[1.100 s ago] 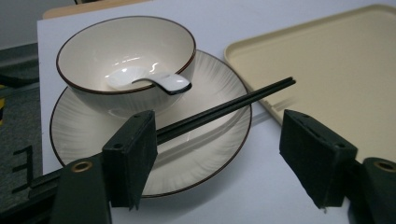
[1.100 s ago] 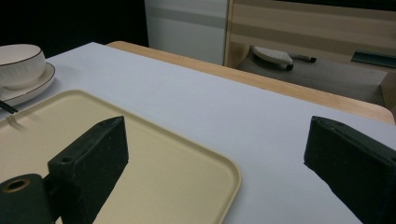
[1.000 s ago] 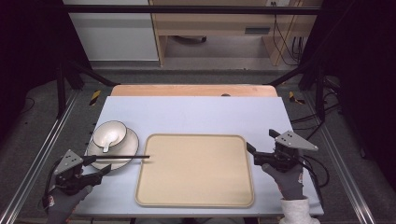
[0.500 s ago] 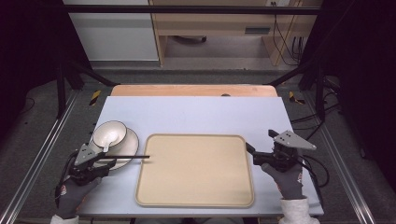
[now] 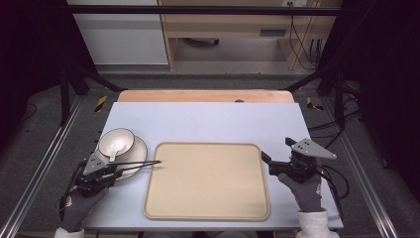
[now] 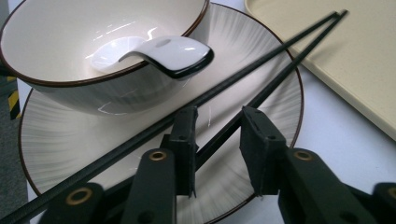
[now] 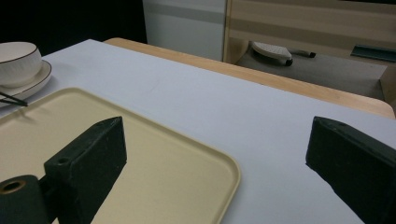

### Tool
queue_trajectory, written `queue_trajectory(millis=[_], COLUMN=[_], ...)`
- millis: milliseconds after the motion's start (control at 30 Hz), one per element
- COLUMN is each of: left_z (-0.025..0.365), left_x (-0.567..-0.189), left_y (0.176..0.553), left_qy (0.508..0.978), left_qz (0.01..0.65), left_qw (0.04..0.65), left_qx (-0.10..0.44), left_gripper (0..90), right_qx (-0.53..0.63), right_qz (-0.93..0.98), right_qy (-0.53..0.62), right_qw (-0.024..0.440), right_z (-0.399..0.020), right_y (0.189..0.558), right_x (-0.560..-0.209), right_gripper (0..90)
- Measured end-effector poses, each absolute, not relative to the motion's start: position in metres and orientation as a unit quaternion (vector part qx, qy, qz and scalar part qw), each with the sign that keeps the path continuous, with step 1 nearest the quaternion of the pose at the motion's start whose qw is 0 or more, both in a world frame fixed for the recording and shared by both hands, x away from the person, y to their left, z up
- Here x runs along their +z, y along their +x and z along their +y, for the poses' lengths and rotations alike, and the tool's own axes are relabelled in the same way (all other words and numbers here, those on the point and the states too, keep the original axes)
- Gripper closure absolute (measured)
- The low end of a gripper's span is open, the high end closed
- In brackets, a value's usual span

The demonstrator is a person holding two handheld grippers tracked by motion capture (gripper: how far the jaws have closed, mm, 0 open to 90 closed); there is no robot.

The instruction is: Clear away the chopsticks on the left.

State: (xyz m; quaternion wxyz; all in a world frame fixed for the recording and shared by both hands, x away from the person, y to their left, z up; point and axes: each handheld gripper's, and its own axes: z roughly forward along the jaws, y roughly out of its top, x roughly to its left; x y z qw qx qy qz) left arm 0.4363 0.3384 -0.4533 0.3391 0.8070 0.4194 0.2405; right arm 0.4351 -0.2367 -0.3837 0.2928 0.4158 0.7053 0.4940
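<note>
A cream bowl [image 5: 116, 142] with a white spoon [image 6: 159, 50] in it stands on a ribbed plate [image 5: 139, 151] at the table's left. Two black chopsticks [image 5: 141, 164] lie across the plate's near rim, their tips over the edge of the beige tray [image 5: 208, 181]. My left gripper [image 5: 115, 172] is low over the plate, open. In the left gripper view one chopstick [image 6: 261, 95] runs between the jaws of the gripper [image 6: 219, 140], and the other passes just outside the left one. My right gripper [image 5: 276, 151] stands open at the tray's right edge, holding nothing [image 7: 217, 140].
The tray [image 7: 140, 154] lies in the middle of the pale blue tabletop [image 5: 208, 124], with nothing on it. A wooden strip [image 5: 205, 95] runs along the far edge. Metal rails [image 5: 39, 163] flank the table on both sides.
My left gripper has moved forward and to the right, from the table's left edge onto the plate and chopsticks. The right gripper has not moved.
</note>
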Motion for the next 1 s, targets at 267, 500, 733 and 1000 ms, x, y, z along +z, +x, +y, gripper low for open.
queue_trajectory(millis=[267,500,733,1000], left_z=[0.335,0.330,0.327,0.322], left_x=[-0.452,-0.453,-0.451,-0.451], left_y=[0.435,0.435,0.437,0.442], left_qy=[0.816,0.820,0.815,0.812], left_qz=[0.411,0.410,0.419,0.438], left_qw=[0.333,0.327,0.328,0.317], left_qx=[0.235,0.231,0.230,0.219], left_gripper=[79.3,84.0,79.3,81.4], right_qx=[0.492,0.490,0.491,0.492], right_qz=[0.705,0.706,0.706,0.704], right_qy=[0.418,0.418,0.418,0.419], right_qw=[0.293,0.294,0.294,0.294], right_z=[-0.237,-0.237,-0.237,-0.238], right_y=[0.435,0.436,0.435,0.435], right_x=[-0.384,-0.384,-0.384,-0.383], right_gripper=[4.9,4.7,4.6,4.5])
